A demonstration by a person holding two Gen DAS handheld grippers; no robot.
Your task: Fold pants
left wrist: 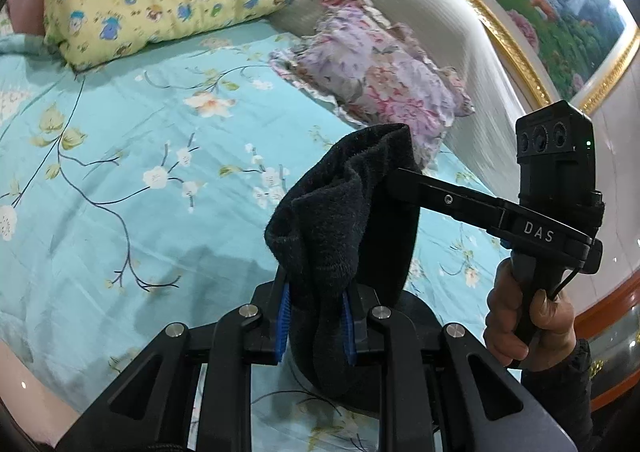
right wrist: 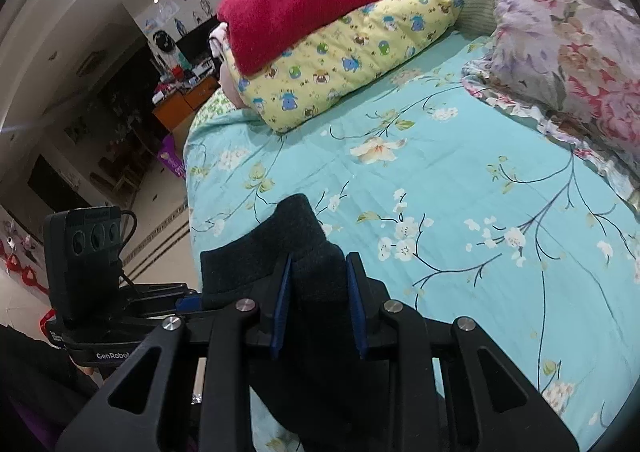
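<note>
we hold two grippers above the turquoise floral bedsheet [left wrist: 120,156], and each is clamped on the one pair of dark pants [left wrist: 340,220]: the left gripper [left wrist: 316,326] pinches a bunched fold between its blue pads, and the right gripper [right wrist: 318,306] grips another bunch the same way. the pants hang lifted between them, just over the sheet. we count three pillows at the headboard: one yellow cartoon pillow [right wrist: 352,56], one red pillow [right wrist: 304,0] lying on it, and one floral pillow [right wrist: 568,44].
</note>
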